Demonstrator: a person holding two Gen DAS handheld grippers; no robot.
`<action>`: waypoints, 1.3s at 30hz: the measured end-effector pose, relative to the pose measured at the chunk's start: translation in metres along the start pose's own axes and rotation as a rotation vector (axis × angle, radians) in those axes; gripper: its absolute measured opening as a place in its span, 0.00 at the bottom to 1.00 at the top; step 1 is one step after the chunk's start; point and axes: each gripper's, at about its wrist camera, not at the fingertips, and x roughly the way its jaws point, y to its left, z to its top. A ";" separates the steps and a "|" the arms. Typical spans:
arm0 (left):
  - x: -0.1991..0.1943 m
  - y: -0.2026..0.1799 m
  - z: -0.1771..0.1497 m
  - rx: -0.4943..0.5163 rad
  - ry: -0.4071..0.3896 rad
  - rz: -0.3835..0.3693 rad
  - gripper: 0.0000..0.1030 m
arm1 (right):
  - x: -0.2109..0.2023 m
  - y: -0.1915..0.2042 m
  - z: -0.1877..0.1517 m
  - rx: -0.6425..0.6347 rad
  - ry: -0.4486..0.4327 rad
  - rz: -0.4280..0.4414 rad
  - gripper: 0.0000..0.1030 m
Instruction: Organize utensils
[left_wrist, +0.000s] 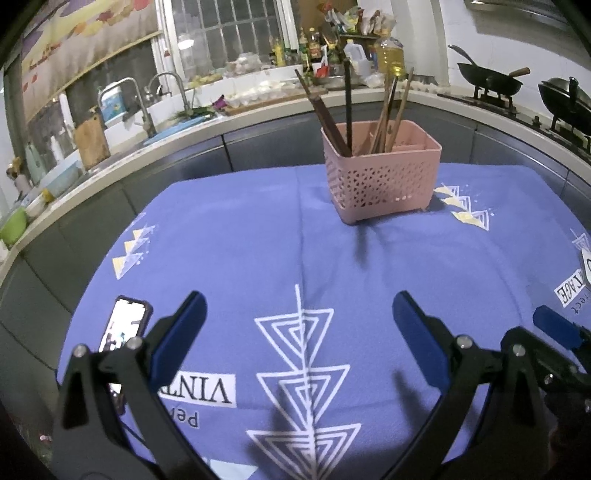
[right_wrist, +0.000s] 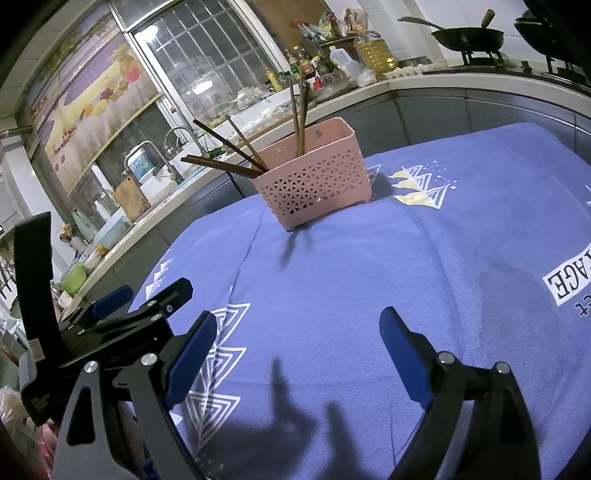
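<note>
Several chopsticks (left_wrist: 384, 110) lean (splayed) in pink basket (left_wrist: 384, 181).

Pink basket (left_wrist: 384, 177) looked like matt plastic with perforated lattice walls. Chopsticks (left_wrist: 391, 110) in it looked wooden, some dark, some pale. Tablecloth (left_wrist: 240, 240) was soft matt blue cloth, printed white. Gripper pads (right_wrist: 192, 354) were ribbed blue, on matt black arms with shiny metal screws. Phone (left_wrist: 123, 325) had a glossy screen.

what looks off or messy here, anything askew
The chopsticks in the pink basket splay at different angles, some leaning far over the rim. A phone lies on the tablecloth.
</note>
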 end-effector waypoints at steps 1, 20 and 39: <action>-0.001 0.000 0.000 0.003 -0.004 -0.003 0.94 | 0.000 0.000 0.000 0.000 -0.001 0.001 0.86; -0.013 0.012 0.006 -0.050 -0.035 0.009 0.94 | -0.007 0.001 0.008 -0.014 -0.020 0.012 0.86; -0.021 0.018 0.006 -0.075 -0.062 0.060 0.94 | -0.011 -0.003 0.011 -0.008 -0.038 0.016 0.86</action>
